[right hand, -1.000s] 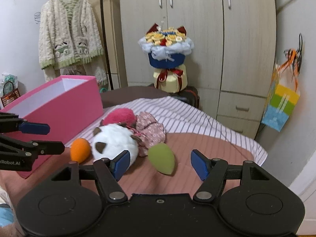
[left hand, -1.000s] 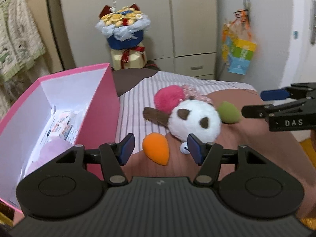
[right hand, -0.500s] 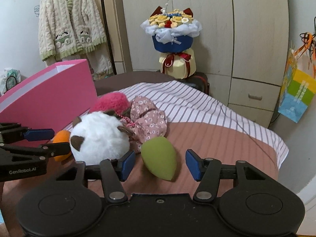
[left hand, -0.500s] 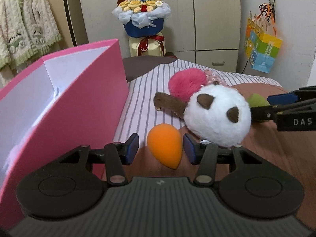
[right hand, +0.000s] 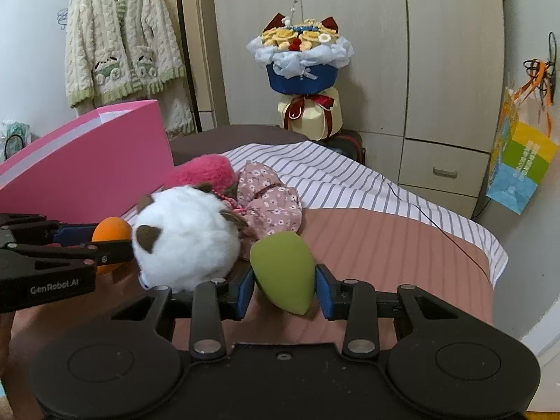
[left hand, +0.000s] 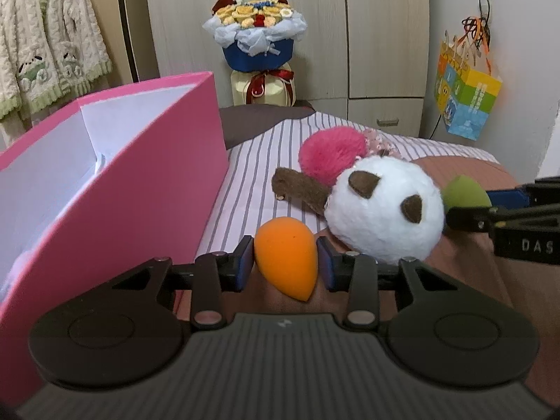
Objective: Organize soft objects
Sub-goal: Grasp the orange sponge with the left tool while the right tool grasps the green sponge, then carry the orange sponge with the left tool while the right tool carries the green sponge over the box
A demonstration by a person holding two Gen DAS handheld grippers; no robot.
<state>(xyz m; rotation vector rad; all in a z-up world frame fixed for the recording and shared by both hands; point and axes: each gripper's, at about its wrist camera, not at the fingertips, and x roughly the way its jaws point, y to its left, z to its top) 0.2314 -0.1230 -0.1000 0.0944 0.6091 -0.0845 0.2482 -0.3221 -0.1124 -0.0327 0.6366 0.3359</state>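
Observation:
An orange teardrop sponge (left hand: 283,245) lies on the bed beside the pink box (left hand: 140,189). My left gripper (left hand: 284,262) is shut on it, both blue pads pressing its sides. A green teardrop sponge (right hand: 281,266) sits between the pads of my right gripper (right hand: 283,288), whose jaws are closing and touch its flanks. Between the two sponges rests a white panda plush ball (left hand: 381,210). Behind it lie a pink pompom (left hand: 332,154) and a floral fabric piece (right hand: 269,199). The right gripper's fingers (left hand: 465,217) show at the right edge of the left wrist view.
The pink box stands open on the left, white inside, its wall close to my left gripper. The striped and brown bedcover (right hand: 367,231) stretches to the right. A flower bouquet (right hand: 301,66), wardrobe doors, a hanging cardigan (right hand: 119,45) and a coloured paper bag (right hand: 518,171) lie beyond the bed.
Both grippers came down and forward over their sponges and their jaws narrowed. The left pads now clamp the orange sponge; the right pads have closed onto the green one.

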